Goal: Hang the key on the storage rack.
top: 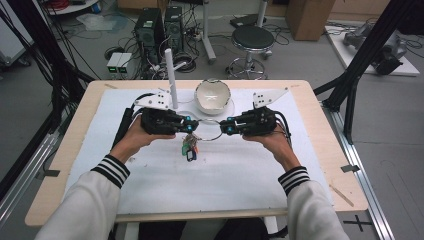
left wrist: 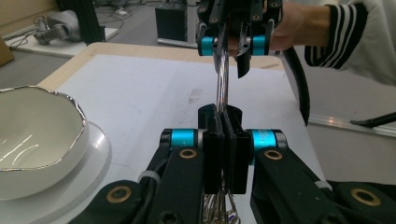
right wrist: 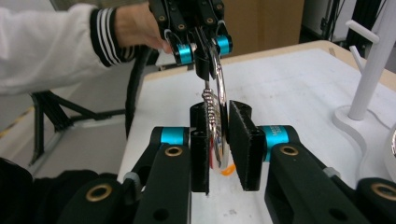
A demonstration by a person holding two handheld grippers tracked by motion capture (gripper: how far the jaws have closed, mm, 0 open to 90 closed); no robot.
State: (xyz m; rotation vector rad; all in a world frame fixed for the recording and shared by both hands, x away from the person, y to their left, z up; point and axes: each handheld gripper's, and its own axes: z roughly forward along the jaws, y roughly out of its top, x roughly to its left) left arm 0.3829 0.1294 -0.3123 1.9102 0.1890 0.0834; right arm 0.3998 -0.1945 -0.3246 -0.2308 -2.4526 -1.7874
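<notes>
Key ring (top: pixel 209 131) | held above the bench (top: pixel 150 185) between both grippers, keys (top: pixel 190 147) dangling | left gripper (top: pixel 187 123) fingers pinched on it; right gripper (top: pixel 226 126) fingers set about it (slight gap seen) | lifted; destination undecided, bowl (top: pixel 212 96) unused

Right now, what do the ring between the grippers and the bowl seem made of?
Ring: probably polished metal, silvery with bright mirror-like streaks.
Bowl: likely glazed ceramic, glossy off-white with a thin silvery wavy rim; porcelain or glass cannot be ruled out.
</notes>
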